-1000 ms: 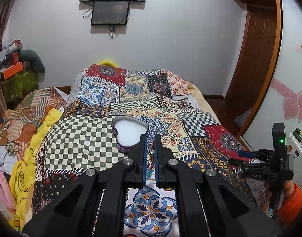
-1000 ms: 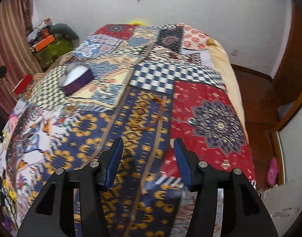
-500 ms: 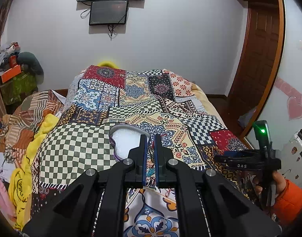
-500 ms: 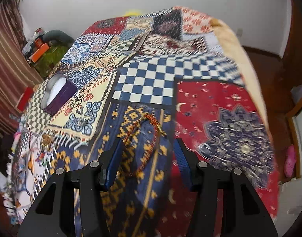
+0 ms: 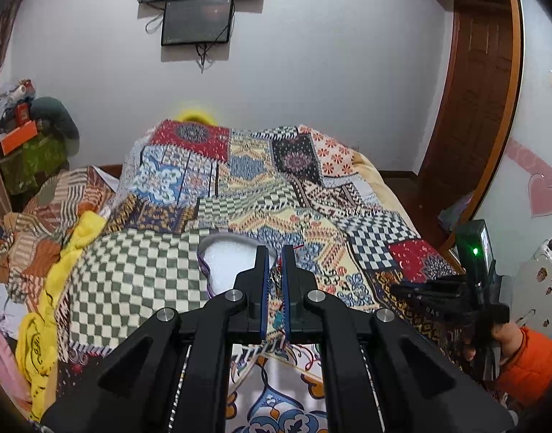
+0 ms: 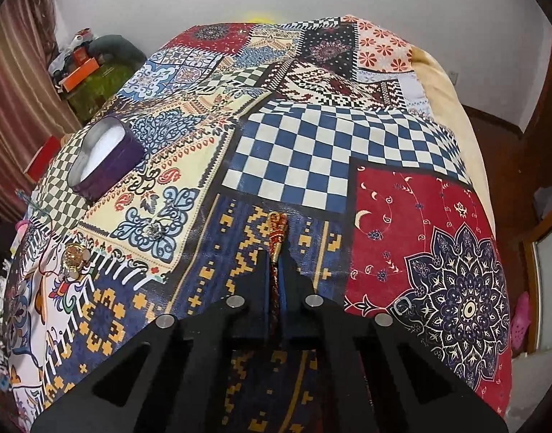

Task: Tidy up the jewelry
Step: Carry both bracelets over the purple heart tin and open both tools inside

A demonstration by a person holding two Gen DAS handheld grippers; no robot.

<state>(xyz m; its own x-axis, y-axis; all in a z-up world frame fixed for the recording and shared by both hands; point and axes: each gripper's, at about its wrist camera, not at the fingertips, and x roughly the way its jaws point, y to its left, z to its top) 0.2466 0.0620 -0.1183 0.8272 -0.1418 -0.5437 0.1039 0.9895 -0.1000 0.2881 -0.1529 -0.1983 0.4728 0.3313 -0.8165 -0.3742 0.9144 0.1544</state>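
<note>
With the right tool [image 6: 276,252] clamped on the beaded bracelet [image 6: 277,231] and the left tool [image 5: 274,256] nearly closed on what looks like a thin chain, the bracelet should be lifted straight up, then carried gently to the heart-shaped box [image 6: 102,158].

Open bedspread [image 6: 304,151] is seen between the bracelet [image 6: 277,231] and the heart-shaped box [image 6: 106,155]; nothing stands on the blue-and-white checks. Near the bed's left edge, a gold ring [image 6: 74,254] and a silver ring [image 6: 156,230] lie in the path. The box's raised wall is noted.
</note>
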